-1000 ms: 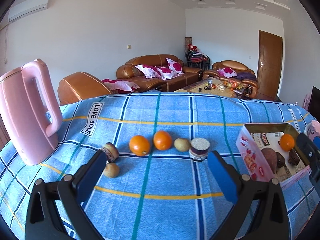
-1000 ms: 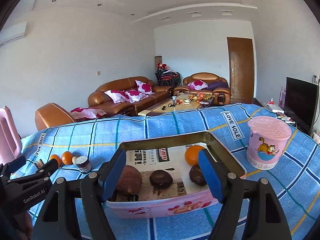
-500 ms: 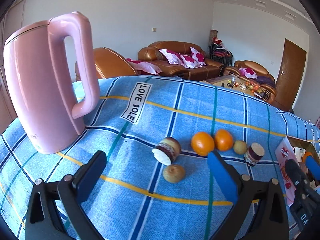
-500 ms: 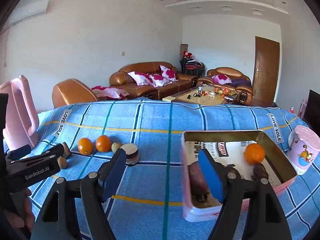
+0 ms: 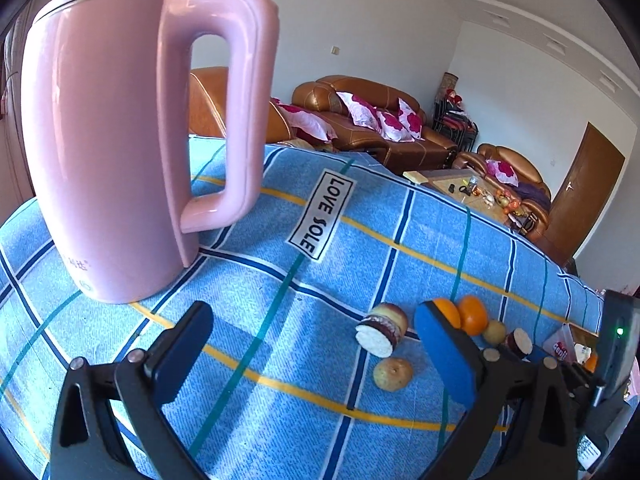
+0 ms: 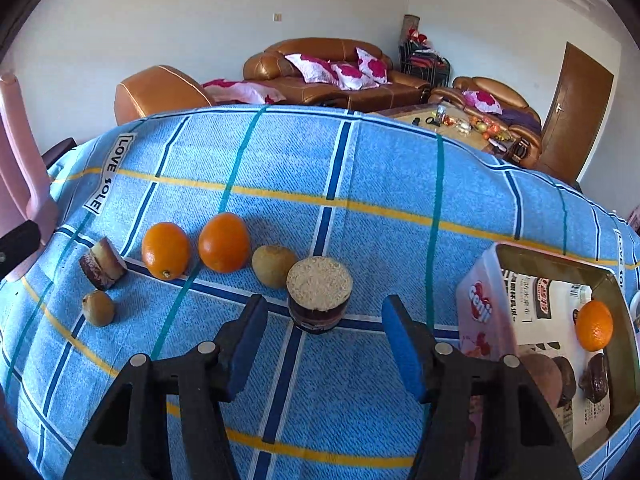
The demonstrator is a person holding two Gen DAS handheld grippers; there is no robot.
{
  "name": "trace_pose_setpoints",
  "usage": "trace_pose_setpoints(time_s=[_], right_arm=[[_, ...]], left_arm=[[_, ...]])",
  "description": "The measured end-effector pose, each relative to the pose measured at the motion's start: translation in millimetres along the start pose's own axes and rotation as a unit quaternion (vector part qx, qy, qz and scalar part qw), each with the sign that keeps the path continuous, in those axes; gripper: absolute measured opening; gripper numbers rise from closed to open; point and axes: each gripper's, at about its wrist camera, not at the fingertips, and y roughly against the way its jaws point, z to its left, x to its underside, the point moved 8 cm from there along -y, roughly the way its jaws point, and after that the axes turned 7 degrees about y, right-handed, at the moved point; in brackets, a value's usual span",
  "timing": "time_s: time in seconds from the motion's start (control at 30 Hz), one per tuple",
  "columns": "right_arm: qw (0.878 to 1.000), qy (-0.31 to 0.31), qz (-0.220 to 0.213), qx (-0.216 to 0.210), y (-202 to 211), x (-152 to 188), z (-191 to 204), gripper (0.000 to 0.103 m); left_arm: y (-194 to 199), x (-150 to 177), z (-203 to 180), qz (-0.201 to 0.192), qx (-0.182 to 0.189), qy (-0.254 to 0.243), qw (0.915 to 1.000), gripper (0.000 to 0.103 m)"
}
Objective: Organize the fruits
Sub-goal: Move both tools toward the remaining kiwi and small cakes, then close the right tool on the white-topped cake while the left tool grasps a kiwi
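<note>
Our right gripper (image 6: 324, 344) gapes empty, a flat-cut purple fruit half (image 6: 319, 293) just ahead between its fingers, "Senji" box (image 6: 480, 308) to their right. Our left gripper (image 5: 312, 348) spreads empty; "LOVE SOLE" cloth label (image 5: 322, 216) lies ahead.

A home living room is shown. Brown leather sofas (image 6: 332, 68) with pink-flowered cushions (image 6: 340, 70) are set along white walls, and a low coffee table (image 6: 452, 122) cluttered with small items is placed between them. A wooden door (image 6: 576, 120) is seen at the right. A checked blue cloth (image 6: 360, 184) is spread in the foreground, with a pink electric kettle (image 5: 120, 140) standing on it.
</note>
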Motion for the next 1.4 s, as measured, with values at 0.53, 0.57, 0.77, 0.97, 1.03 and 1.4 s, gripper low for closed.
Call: trace_pose_setpoints(time_s=[0.53,0.57,0.77,0.97,1.03,1.4], right_arm=[[0.995,-0.041,-0.029,-0.083,29,29,11,0.035],[0.995,-0.043,-0.036,-0.086,34,32,11,0.035],[0.992,-0.051,-0.057,-0.096,55,43,12,0.035],[0.991,-0.067,-0.073,-0.095,60,38,4,0.035],[0.99,-0.069,-0.077,-0.092,62,39,1,0.035],[0.984,-0.049,-0.17,-0.008,101,36,-18,0.035]], left_arm=[[-24,49,-56,0.067,0.006,-0.16,0.9848,0.086],[-27,51,-54,0.077,0.011,-0.156,0.9846,0.084],[-36,54,-46,0.107,0.023,-0.126,0.9859,0.072],[-32,56,-44,0.117,0.05,-0.116,0.9851,0.03],[-30,55,-39,0.117,0.055,-0.11,0.9855,0.029],[37,3,-23,-0.077,0.106,-0.041,0.9905,0.029]])
